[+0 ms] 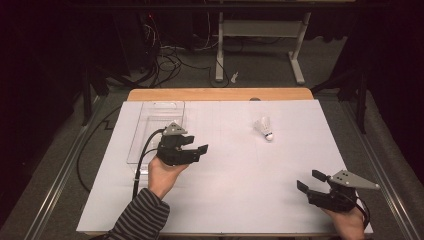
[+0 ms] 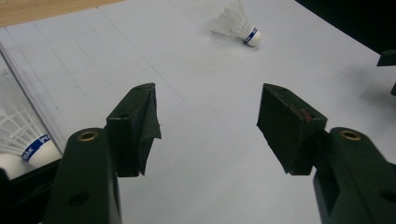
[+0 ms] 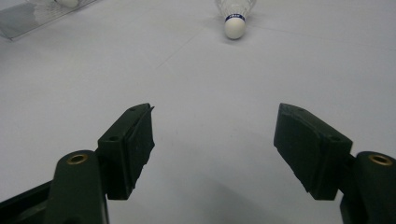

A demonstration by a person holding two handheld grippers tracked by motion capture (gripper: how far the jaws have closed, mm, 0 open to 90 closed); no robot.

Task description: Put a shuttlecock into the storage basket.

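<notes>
Clear plastic tray [image 1: 150, 131]: on the white surface [image 1: 240, 190], left of centre; holds one shuttlecock in tray [image 2: 28, 144], white feathers, blue-banded cork, seen through the wall in the left claw view.

Loose shuttlecock [image 1: 264, 128]: lying on its side on the bare surface, well right of the tray, cork end toward the person.

Left claw [image 1: 199, 151]: jaws spread, nothing between them, just right of the tray; loose shuttlecock well ahead.

Right claw [image 1: 311, 181]: jaws spread, empty, far right of the tray, near surface edge; loose shuttlecock well apart ahead.
</notes>
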